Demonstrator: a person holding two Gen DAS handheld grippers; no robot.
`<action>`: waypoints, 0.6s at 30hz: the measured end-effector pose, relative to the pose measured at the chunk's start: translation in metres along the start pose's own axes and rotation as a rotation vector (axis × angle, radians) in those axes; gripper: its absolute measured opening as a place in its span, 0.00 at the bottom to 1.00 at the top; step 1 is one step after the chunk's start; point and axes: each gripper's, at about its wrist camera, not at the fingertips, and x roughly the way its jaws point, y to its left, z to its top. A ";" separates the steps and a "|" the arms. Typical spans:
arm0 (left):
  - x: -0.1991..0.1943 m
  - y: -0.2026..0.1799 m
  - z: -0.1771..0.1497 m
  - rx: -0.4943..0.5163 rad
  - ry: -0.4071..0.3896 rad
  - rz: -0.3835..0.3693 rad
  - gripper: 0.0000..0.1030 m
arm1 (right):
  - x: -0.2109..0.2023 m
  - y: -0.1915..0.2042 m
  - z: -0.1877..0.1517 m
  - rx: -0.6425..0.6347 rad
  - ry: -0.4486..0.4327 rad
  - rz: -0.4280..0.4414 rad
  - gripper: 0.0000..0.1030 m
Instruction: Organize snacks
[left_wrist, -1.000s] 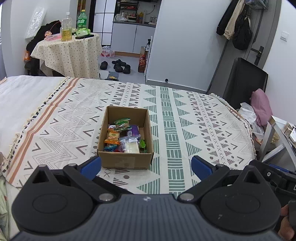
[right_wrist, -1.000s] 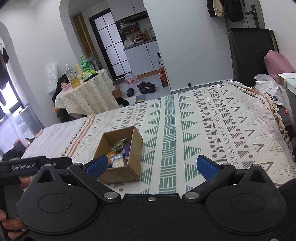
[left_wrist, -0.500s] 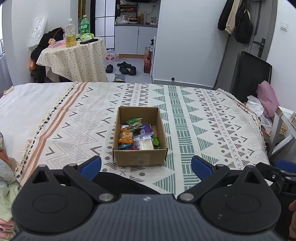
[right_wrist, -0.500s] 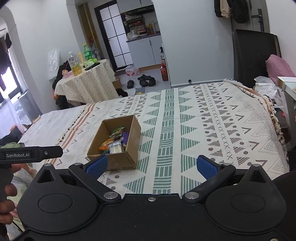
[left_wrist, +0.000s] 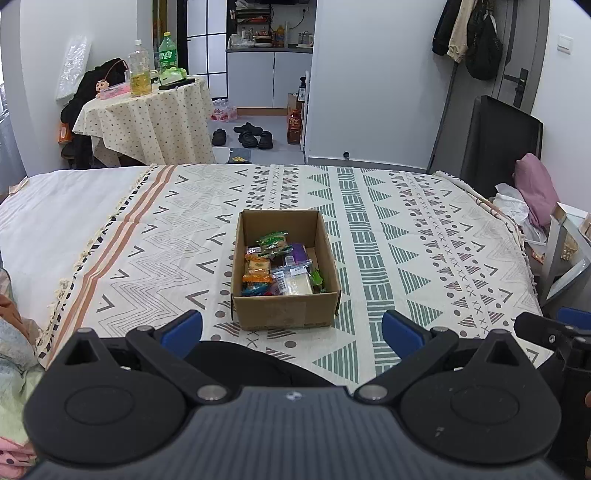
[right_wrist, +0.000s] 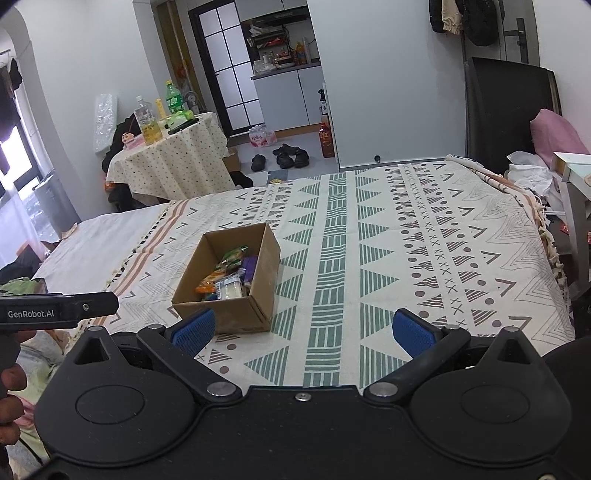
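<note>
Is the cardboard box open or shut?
Open: the box has no lid on, and snack packets show inside.

the patterned cream bedspread (left_wrist: 424, 229) lay bare on every side of the open brown cardboard box (left_wrist: 286, 314), leaving free passage all round it. the box top stood uncovered, but mixed snack packets (left_wrist: 275, 266) crowded its floor. only its four upright walls barred a sideways approach.

"GenRobot.AI", white letters on the black bar of the left gripper (right_wrist: 59, 314), right wrist view. Green bottle (left_wrist: 168, 55) label on the round bench: characters present, possibly Chinese, too small to read.
</note>
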 end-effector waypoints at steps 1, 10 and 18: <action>0.000 0.000 0.000 0.000 0.000 0.000 1.00 | 0.000 0.000 0.000 0.000 0.000 0.001 1.00; -0.002 -0.001 -0.001 0.010 -0.008 -0.004 1.00 | 0.000 0.002 0.001 -0.004 -0.005 -0.003 1.00; -0.004 -0.004 -0.001 0.015 -0.006 -0.009 1.00 | -0.001 0.002 0.002 -0.006 -0.011 -0.004 1.00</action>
